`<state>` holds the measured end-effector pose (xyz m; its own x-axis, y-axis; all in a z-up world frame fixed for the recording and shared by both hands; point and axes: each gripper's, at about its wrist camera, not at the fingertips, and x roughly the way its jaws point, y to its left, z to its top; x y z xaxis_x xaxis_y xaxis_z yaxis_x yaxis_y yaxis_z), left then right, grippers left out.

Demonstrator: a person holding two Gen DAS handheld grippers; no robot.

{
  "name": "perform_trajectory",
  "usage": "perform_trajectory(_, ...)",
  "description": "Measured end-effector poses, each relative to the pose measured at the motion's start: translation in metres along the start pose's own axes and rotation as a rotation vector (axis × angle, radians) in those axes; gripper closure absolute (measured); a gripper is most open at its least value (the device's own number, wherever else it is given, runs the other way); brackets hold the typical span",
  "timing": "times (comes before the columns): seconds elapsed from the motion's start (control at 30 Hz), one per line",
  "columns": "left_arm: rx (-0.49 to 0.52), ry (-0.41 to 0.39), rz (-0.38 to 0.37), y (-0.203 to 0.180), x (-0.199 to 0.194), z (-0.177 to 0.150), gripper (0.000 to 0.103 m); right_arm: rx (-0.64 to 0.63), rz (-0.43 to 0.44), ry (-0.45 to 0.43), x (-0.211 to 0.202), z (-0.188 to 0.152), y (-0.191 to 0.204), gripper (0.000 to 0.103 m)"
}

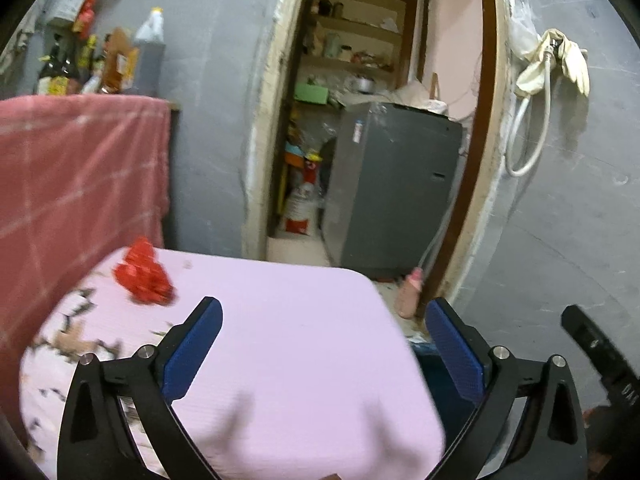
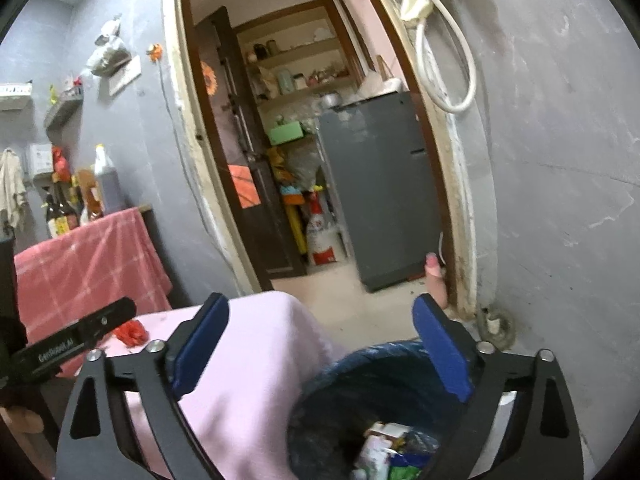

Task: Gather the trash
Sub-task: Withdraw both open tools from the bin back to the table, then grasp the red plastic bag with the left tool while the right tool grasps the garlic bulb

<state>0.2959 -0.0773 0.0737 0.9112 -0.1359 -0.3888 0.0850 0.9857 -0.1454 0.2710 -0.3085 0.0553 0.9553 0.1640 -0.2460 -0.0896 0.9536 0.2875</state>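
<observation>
- Red wrapper [image 1: 144,276]: lying on pink surface [image 1: 300,320], far-left corner; next pickup, likely.
- Left tongs [image 1: 322,348]: spread wide, empty; approach low, pinch crumpled centre.
- Right tongs [image 2: 322,344]: spread wide, empty.
- Bin [image 2: 360,380]: beside surface, trash inside.
</observation>
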Motion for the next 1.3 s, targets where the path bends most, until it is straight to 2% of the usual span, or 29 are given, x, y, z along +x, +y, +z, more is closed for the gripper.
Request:
perform_trajectory(0.33,0.004,-0.026,0.107,0.058,-0.026,-0.002,0.003,-0.041,0.082,-0.009,0.003,-0.006,0.056,0.000)
perform_trajectory(0.67,-0.013,-0.020,0.218,0.136,-0.040,-0.001,0.003,-0.126,0.168,0.079,0.031,-0.018,0.125,0.000)
perform_trajectory(0.9,-0.049,0.025,0.289,0.194,-0.034,-0.004,0.003,-0.182,0.229,0.218,0.065,-0.040,0.173,0.000)
perform_trajectory(1.3,-0.127,0.160,0.267,0.247,0.007,-0.015,0.003,-0.310,0.277,0.521,0.134,-0.084,0.231,0.000)
